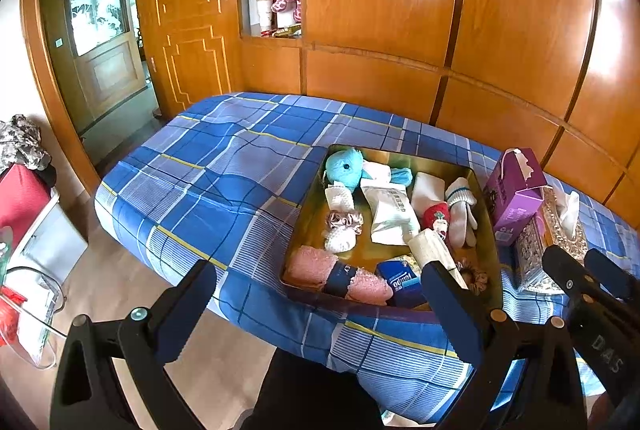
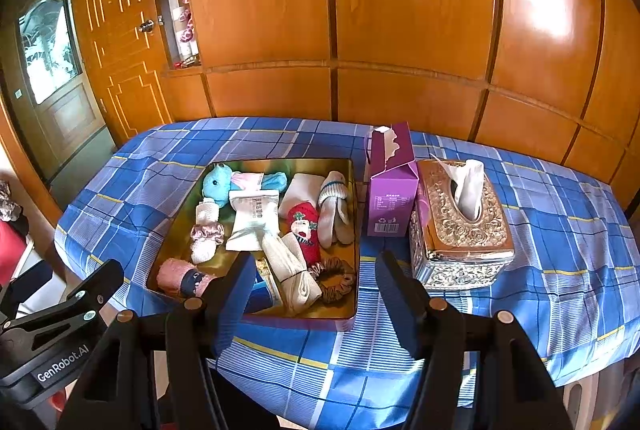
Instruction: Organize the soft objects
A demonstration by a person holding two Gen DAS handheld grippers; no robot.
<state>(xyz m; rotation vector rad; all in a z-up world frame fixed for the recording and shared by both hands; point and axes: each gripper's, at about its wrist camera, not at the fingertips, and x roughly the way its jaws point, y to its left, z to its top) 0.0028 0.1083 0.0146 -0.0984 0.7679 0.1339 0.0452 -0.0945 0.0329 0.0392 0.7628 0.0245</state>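
Currently both grippers hover off the near edge of the blue plaid table (image 2: 560, 230), neither touching anything. Left gripper (image 1: 320, 302): jaws spread wide, nothing between them. Right gripper (image 2: 310, 286): jaws also parted, nothing held; its left finger overlaps the near rim of the gold tray (image 2: 354, 213) in view, though contact cannot be judged.

Tray sits near the table's front edge. Contents, crowded and touching:
- teal plush toy (image 2: 218, 179) in the far left corner
- white pouch (image 2: 252, 220) at centre
- pink rolled towel (image 2: 176, 276) with a dark band, near left corner
- brown scrunchie (image 2: 336, 280), near right corner, against a cream rolled cloth (image 2: 290, 270)
- red sock (image 2: 306, 230) and a white sock (image 2: 334, 209) along the right wall
- blue tissue pack (image 1: 402, 282) by the near rim

Just right of the tray: purple carton (image 2: 390, 189), standing, touching or nearly touching the ornate tissue box (image 2: 460, 230).

Open cloth lies left of and behind the tray, and right of the tissue box.
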